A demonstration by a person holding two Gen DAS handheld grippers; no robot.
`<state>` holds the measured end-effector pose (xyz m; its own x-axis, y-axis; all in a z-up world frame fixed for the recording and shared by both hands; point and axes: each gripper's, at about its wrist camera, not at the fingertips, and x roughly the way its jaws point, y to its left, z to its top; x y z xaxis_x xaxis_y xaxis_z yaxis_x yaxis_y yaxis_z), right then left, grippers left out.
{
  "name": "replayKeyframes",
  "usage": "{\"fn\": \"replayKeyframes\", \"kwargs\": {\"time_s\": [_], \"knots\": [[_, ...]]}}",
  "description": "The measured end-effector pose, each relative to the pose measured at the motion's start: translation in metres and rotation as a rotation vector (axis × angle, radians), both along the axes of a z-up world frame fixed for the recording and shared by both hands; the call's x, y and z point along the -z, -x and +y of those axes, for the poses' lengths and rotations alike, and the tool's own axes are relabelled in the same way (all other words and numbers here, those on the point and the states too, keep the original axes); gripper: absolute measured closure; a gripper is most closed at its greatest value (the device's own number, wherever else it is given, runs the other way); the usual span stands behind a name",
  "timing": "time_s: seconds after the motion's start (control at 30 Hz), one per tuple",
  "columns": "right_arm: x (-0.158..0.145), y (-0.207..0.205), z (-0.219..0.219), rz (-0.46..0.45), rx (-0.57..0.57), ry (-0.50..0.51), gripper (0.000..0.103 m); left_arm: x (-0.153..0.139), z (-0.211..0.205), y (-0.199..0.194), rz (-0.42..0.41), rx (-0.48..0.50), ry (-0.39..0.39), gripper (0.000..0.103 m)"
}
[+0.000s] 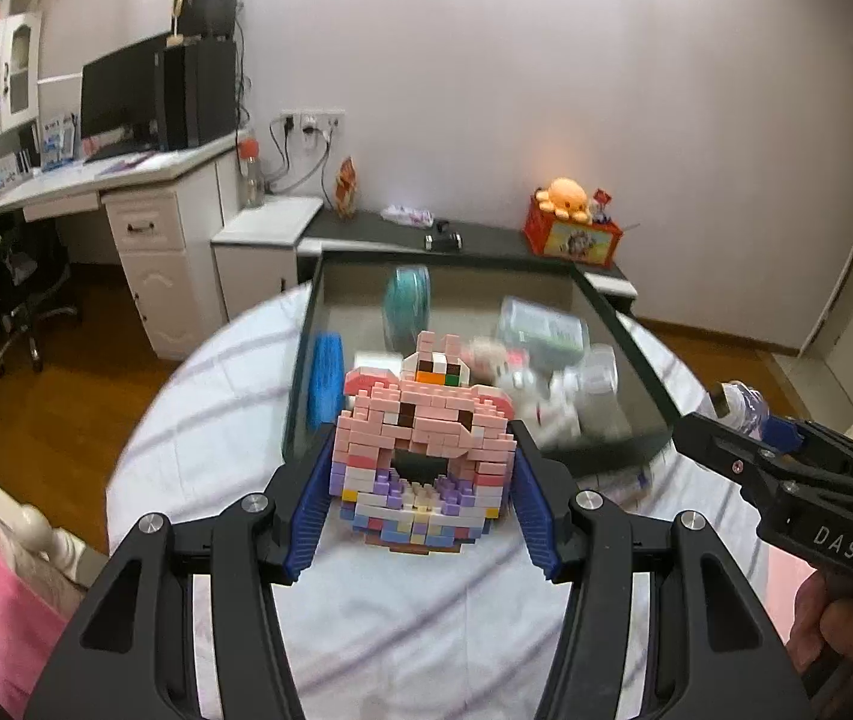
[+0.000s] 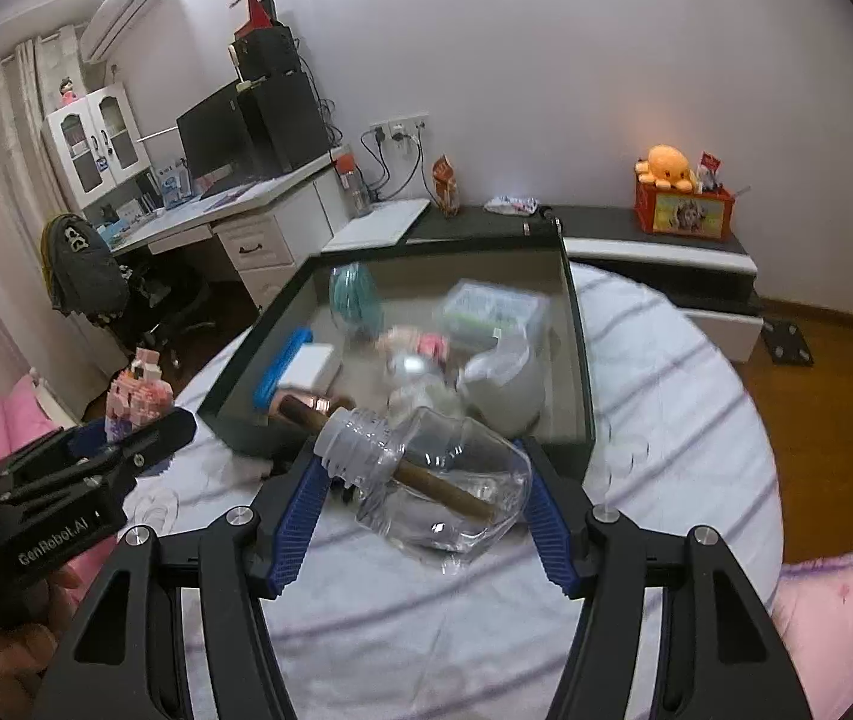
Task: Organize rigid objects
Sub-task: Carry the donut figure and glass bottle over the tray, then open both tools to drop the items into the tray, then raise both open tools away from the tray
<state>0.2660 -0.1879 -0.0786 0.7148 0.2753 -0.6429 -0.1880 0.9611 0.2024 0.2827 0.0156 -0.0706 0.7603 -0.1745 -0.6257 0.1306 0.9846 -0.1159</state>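
Note:
A pink brick-built figure [image 1: 420,450] with a white and purple base sits between the blue pads of my left gripper [image 1: 423,441], which is shut on its sides and holds it above the striped bedsheet. My right gripper [image 2: 420,459] is shut on a clear plastic bottle [image 2: 444,480] that lies tilted, neck to the left, with a brown stick [image 2: 444,489] inside it. Just beyond both stands a black-rimmed open box [image 2: 576,330]. Each gripper also shows in the other's view: the right gripper [image 1: 732,429] at the right edge, the left gripper [image 2: 138,429] with the figure [image 2: 141,390] at the left.
The box [image 1: 624,348] holds a teal roll [image 1: 405,300], a blue item [image 1: 325,378], a clear plastic case [image 2: 492,306] and several white things. Behind it a low dark cabinet [image 2: 654,240] carries a red box with an orange plush [image 2: 666,165]. A desk [image 1: 144,168] and chair stand left.

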Motion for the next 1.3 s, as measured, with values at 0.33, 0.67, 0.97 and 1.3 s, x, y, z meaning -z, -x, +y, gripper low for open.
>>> {"fn": "replayKeyframes", "kwargs": {"time_s": [0.33,0.67,0.97,1.3], "knots": [[-0.022,-0.067,-0.002,-0.040,-0.004,0.009,0.041,-0.007,-0.006,-0.072,-0.011,-0.007,0.001,0.048],[0.004,-0.104,-0.012,0.028,0.015,-0.013,0.019,0.034,-0.024,-0.115,0.107,0.022,-0.074,0.041],[0.010,-0.098,-0.012,0.030,0.044,-0.015,0.000,0.029,-0.018,-0.104,0.062,-0.043,-0.090,0.000],[-0.003,-0.062,-0.010,-0.009,0.043,-0.042,0.000,0.016,0.011,-0.056,0.050,-0.108,-0.019,0.000]]}}
